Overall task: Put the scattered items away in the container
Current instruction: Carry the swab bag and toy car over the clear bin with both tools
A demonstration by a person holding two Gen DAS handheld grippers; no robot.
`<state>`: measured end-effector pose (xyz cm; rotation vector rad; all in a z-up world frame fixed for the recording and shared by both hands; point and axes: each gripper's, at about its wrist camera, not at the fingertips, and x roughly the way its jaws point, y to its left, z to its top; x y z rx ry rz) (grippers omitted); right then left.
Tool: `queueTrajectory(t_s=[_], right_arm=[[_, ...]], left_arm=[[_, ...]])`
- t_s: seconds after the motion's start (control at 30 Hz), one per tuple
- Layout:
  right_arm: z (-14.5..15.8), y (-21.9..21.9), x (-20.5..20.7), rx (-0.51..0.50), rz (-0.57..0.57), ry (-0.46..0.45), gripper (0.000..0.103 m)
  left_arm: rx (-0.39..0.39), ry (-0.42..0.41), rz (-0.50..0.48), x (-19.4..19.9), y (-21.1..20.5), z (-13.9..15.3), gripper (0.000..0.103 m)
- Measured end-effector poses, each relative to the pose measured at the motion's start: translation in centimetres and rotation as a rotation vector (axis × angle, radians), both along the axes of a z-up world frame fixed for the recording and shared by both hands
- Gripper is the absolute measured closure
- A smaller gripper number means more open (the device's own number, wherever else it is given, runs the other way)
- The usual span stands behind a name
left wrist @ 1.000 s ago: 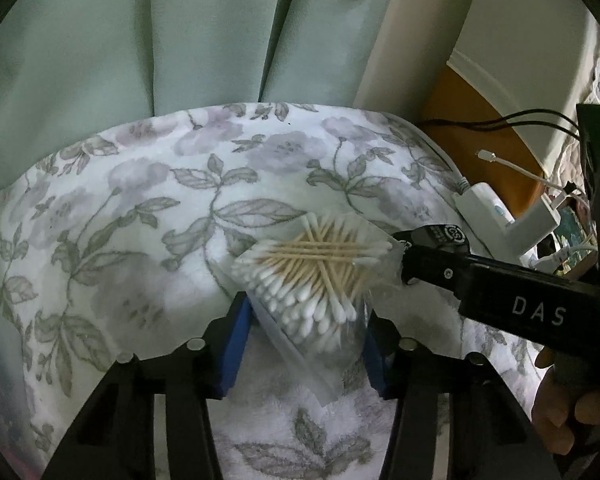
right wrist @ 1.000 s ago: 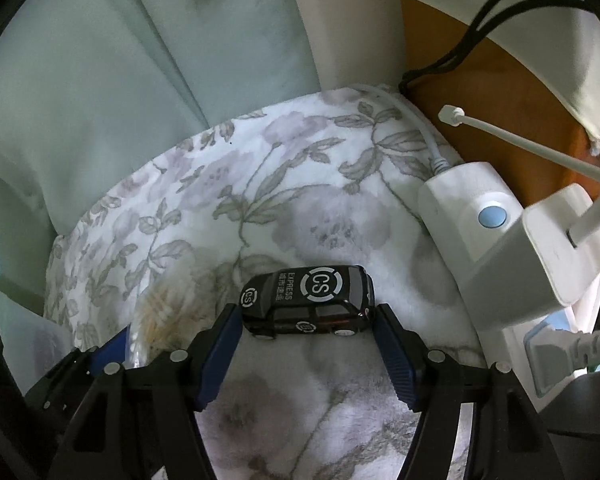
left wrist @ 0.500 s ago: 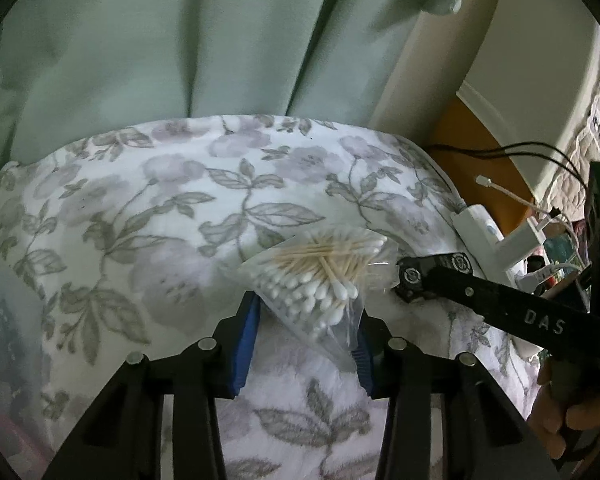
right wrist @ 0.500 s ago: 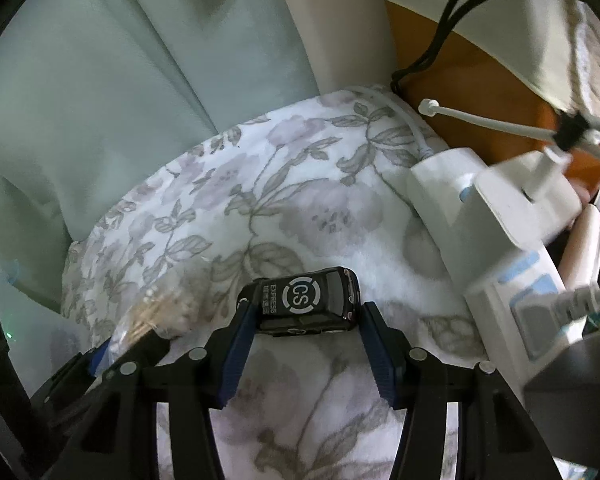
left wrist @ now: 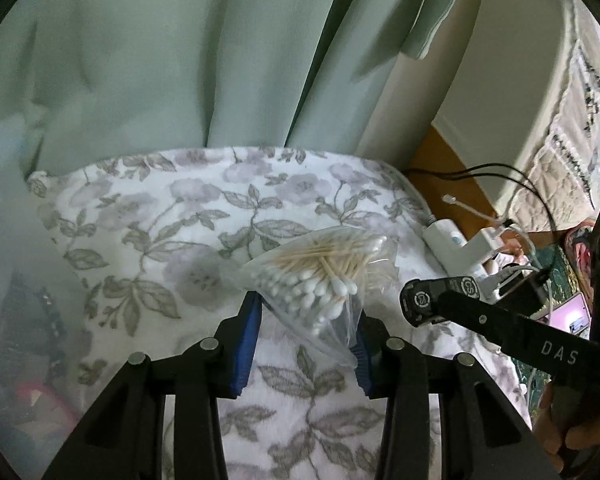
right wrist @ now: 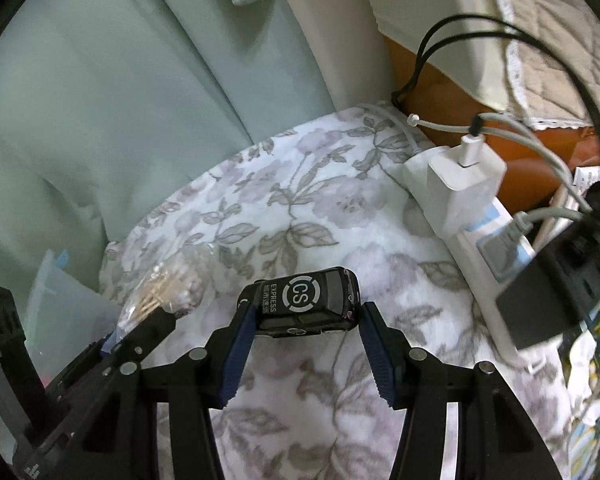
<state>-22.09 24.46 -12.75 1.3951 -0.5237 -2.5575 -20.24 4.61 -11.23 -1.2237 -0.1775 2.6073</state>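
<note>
At frame centre, the left gripper (left wrist: 306, 332) is closed on the swab bag (left wrist: 320, 276) and the right gripper (right wrist: 306, 340) clamps the toy car (right wrist: 308, 300), both lifted; next, carry them to the container (left wrist: 28, 340) at lower left.

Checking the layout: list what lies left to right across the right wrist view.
Left gripper with bag of cotton swabs → toy car held by the right gripper → white charger → black adapter.

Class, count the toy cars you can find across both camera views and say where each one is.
1: the black toy car sits between the right gripper fingers, above the floral cloth. Others may be hidden out of view.
</note>
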Motion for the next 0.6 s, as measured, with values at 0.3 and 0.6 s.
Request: queueTrajectory(t_s=[0.3, 0.6], right_arm=[[3.8, 0.2, 3.8, -0.019, 0.003, 0.078, 0.046], [8.3, -0.9, 7.1, -0.027, 0.023, 0.181, 0.046]], left_arm=[[0.037, 0.092, 0.014, 4.0, -1.1, 4.7, 0.061], [0.079, 0.190, 0.053, 7.7, -3.5, 9.0, 0.061]])
